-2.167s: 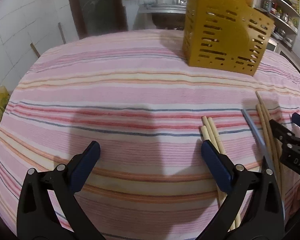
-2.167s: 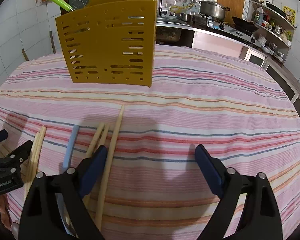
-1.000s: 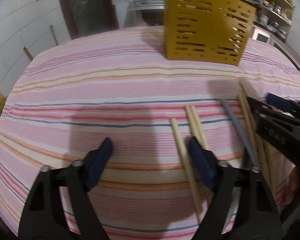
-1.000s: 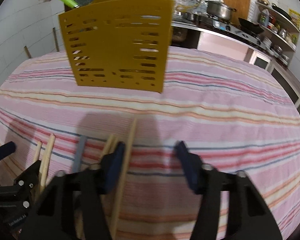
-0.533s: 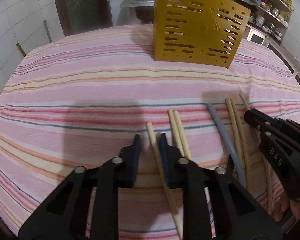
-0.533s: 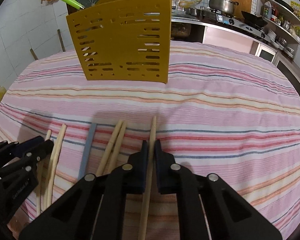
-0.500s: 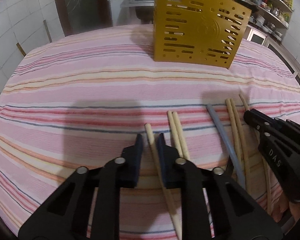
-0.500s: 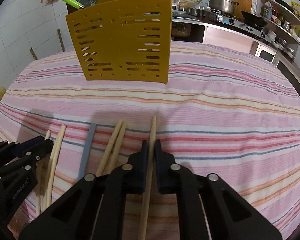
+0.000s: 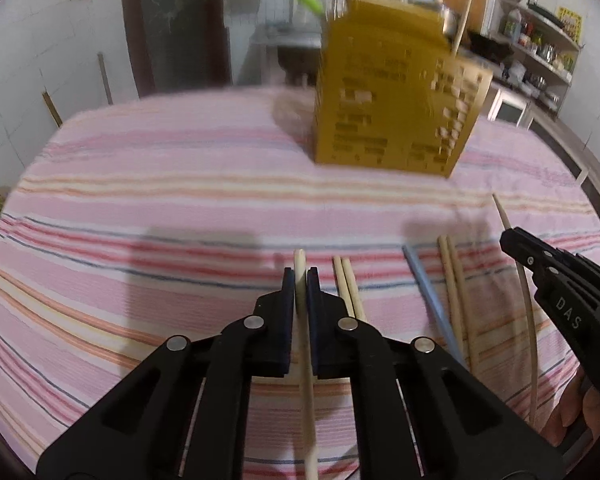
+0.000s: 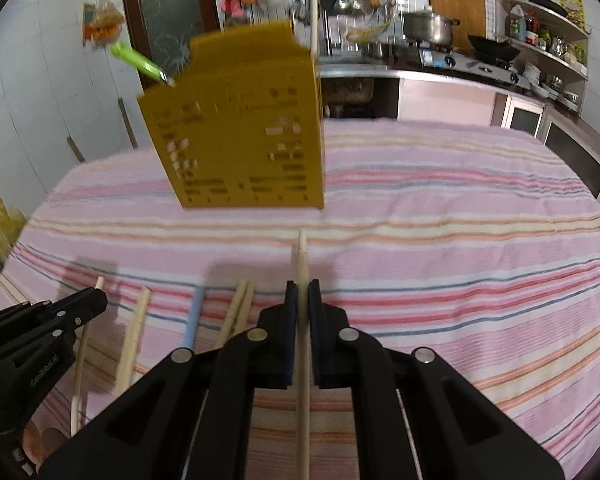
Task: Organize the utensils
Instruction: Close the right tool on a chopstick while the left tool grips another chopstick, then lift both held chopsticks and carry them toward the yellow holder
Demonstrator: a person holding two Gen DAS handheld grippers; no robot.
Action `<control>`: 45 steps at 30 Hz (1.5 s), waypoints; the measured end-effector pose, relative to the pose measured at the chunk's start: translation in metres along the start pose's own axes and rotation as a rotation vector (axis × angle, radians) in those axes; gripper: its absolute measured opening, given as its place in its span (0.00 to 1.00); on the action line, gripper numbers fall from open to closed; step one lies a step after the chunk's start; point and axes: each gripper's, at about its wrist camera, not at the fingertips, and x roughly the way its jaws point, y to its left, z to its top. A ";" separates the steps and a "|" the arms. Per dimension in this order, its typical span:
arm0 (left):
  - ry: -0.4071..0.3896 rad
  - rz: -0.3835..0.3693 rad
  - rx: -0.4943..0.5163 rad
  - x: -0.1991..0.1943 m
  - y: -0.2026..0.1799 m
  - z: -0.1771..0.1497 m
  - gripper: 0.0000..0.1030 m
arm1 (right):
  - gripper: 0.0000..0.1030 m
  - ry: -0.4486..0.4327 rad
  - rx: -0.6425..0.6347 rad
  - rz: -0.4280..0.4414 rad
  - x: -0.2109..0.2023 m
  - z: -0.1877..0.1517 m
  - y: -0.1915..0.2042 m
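My left gripper point(image 9: 300, 276) is shut on a pale wooden chopstick point(image 9: 300, 264) and holds it above the striped cloth. My right gripper point(image 10: 302, 290) is shut on another wooden chopstick point(image 10: 302, 252), also raised. The yellow slotted utensil holder point(image 9: 396, 104) stands upright at the far middle of the table; it also shows in the right wrist view point(image 10: 240, 140), with a green utensil point(image 10: 138, 60) and a wooden stick in it. On the cloth lie a pair of chopsticks point(image 9: 348, 284), a blue chopstick point(image 9: 428, 292) and more wooden chopsticks point(image 9: 456, 280). The right gripper shows at the right edge of the left wrist view point(image 9: 560, 296).
The table carries a pink striped cloth point(image 9: 180, 208). Behind it stand a kitchen counter with a stove and pot point(image 10: 428, 28), shelves point(image 10: 540, 20) and a dark door point(image 9: 172, 24). A yellow bag point(image 10: 4, 224) sits by the left wall.
Both grippers closed from open onto one chopstick each, then lifted them off the cloth. The views have risen and moved toward the yellow holder.
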 end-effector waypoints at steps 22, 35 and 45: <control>-0.458 0.051 -0.088 -0.120 0.036 0.011 0.04 | 0.06 -0.463 0.022 0.045 -0.092 0.010 0.006; -0.506 0.058 -0.105 -0.126 0.042 0.011 0.04 | 0.06 -0.599 -0.006 0.019 -0.115 0.007 0.010; -0.522 0.052 -0.100 -0.130 0.038 0.012 0.04 | 0.06 -0.612 -0.003 0.023 -0.118 0.005 0.009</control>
